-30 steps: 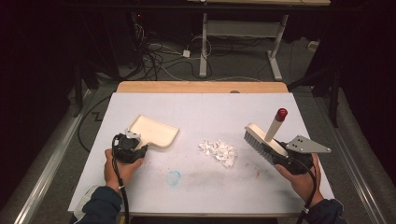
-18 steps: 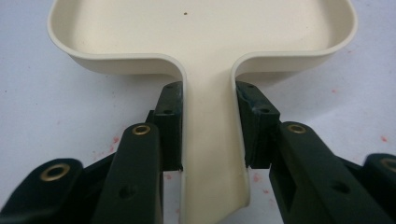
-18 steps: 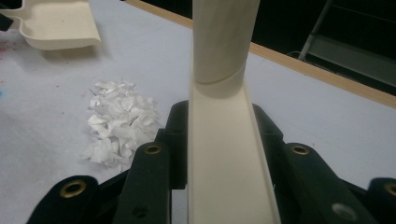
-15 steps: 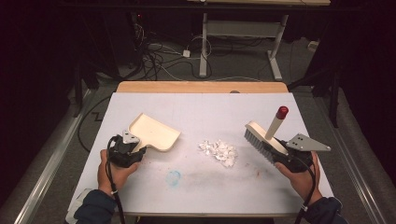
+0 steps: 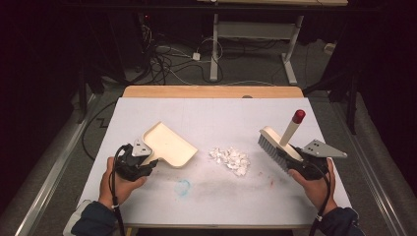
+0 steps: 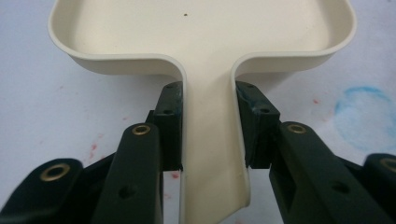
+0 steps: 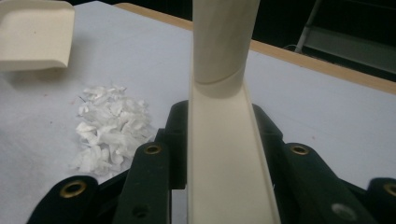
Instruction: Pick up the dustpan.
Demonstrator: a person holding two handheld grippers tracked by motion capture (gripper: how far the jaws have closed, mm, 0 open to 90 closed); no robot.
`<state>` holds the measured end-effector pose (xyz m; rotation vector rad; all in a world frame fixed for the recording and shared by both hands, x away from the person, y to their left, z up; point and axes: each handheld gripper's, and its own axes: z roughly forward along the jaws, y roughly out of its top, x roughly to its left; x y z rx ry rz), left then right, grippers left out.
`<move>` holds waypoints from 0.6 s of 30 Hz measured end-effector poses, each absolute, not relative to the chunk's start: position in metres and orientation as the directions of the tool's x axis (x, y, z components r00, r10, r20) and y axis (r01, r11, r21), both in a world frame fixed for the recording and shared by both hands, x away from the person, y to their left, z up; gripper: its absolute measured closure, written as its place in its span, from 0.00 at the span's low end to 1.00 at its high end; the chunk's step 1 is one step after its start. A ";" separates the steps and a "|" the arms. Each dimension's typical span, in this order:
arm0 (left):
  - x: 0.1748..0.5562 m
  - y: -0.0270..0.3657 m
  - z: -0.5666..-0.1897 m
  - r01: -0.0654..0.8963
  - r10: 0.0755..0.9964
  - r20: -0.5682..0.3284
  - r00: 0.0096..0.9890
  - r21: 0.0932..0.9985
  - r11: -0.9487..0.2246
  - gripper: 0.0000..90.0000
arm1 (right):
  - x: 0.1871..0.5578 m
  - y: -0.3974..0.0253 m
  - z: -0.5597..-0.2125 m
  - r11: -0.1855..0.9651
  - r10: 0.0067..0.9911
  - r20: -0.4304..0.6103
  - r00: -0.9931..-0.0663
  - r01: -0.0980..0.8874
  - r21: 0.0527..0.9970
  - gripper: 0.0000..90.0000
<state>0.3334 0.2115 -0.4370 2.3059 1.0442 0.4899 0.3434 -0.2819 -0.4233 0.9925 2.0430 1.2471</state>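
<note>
The paper bits point(image 5: 230, 160) lie between the dustpan point(image 5: 169, 145), clamped in the left hand-held gripper point(image 5: 140, 164), and the brush point(image 5: 278, 146), clamped in the right hand-held gripper point(image 5: 301, 164).

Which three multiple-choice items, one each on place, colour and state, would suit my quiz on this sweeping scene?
1. Where is the pile of white scraps?
A. Between dustpan and brush
B. Inside the dustpan
C. On the floor

2. What colour is the brush handle's tip?
A. Blue
B. Red
C. Green

3. How is the left gripper?
A. Open over the scraps
B. Shut on the brush
C. Shut on the dustpan's handle

Key: 1 A, the scraps lie on the table between both tools. 2 B, the high view shows a red cap. 3 C, its jaws press both handle sides.
</note>
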 end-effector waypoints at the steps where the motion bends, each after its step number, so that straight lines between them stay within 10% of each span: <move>1: 0.332 0.210 -0.437 0.563 0.763 0.097 0.639 0.618 -0.549 0.71 | 0.345 -0.281 -0.424 0.292 0.811 -0.062 -0.582 0.311 0.905 0.75; 18: 0.324 0.185 -0.442 0.518 0.651 0.068 0.756 0.545 -0.659 0.71 | 0.369 -0.235 -0.439 0.309 0.845 -0.077 -0.529 0.365 0.878 0.75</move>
